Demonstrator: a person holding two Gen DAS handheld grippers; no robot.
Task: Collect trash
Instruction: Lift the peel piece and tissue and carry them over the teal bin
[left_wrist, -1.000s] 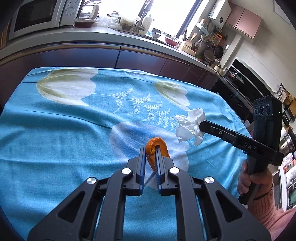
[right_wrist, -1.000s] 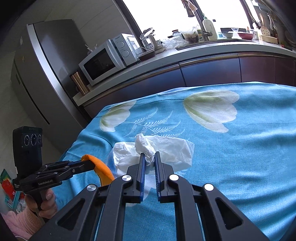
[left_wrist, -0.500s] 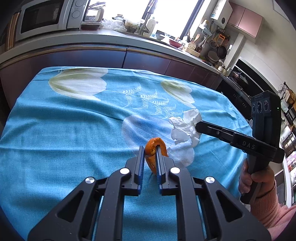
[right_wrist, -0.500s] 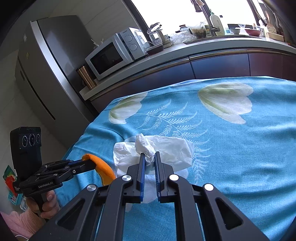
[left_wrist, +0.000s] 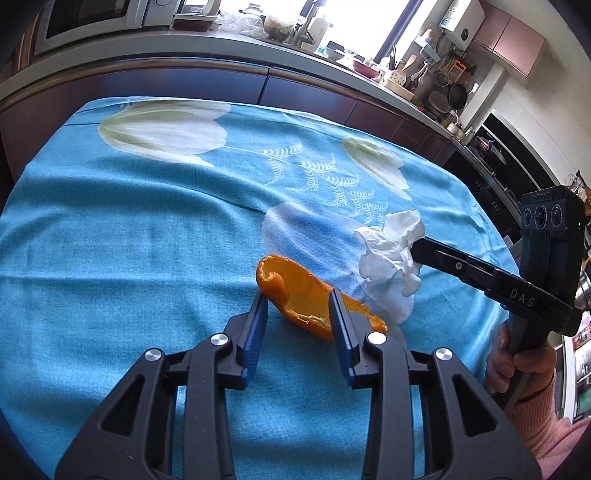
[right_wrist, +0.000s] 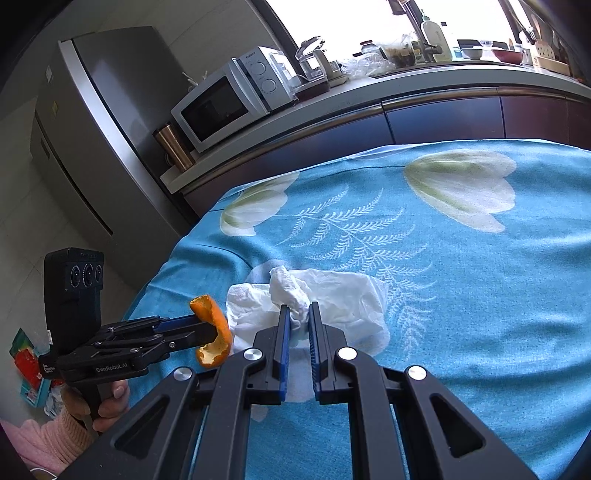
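Note:
An orange peel (left_wrist: 295, 291) lies tilted between the blue fingers of my left gripper (left_wrist: 299, 297), just above the blue flowered tablecloth (left_wrist: 129, 251). The jaws are opening, and the left pad stands clear of the peel. My right gripper (right_wrist: 299, 308) is shut on a crumpled white tissue (right_wrist: 290, 290), whose loose part spreads out below it. In the left wrist view the right gripper (left_wrist: 415, 251) comes in from the right with the tissue (left_wrist: 391, 251) close beside the peel. The right wrist view shows the left gripper (right_wrist: 207, 330) at the lower left with the peel (right_wrist: 214, 332).
Behind the table runs a dark kitchen counter (right_wrist: 424, 122) with a microwave (right_wrist: 221, 107). A steel fridge (right_wrist: 103, 122) stands at the left. The table's left edge (right_wrist: 162, 273) drops to the floor close to the left gripper. A hand in a pink sleeve (left_wrist: 524, 369) holds the right gripper.
My left jaws have spread apart and the peel, gripped upright before, now leans to the right between them. The left gripper has sunk toward the cloth. The right gripper still holds the tissue.

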